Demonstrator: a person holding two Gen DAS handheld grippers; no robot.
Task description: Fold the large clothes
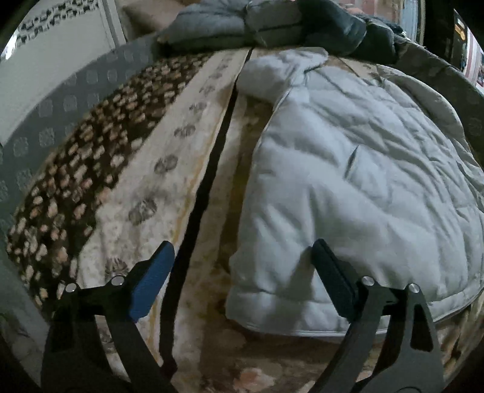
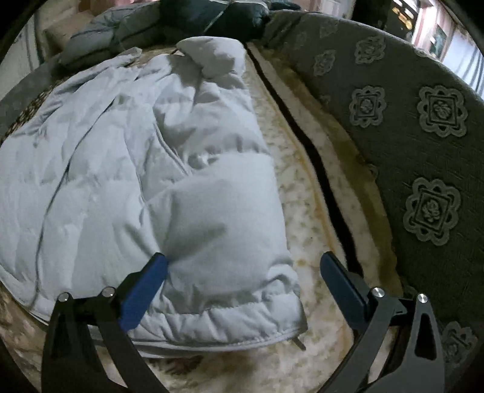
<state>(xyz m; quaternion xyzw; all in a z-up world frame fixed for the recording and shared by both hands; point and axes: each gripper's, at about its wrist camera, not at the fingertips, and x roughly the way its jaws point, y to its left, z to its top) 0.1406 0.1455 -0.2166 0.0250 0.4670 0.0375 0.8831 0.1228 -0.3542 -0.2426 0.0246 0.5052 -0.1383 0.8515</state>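
Patterned rug (image 1: pixel 127 187), grey medallion-print upholstery (image 2: pixel 423 157), dark padded garments (image 1: pixel 341 27) beyond.

A home bedroom — a bed (image 1: pixel 127 193) under patterned blankets, padded jackets (image 1: pixel 242 24) heaped at its far end.

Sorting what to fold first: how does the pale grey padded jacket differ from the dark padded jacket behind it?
The pale grey padded jacket lies spread flat in front; the dark padded jacket sits bunched at the back. The pale one shows nearly whole, the dark one only partly. Both are puffy and quilted.
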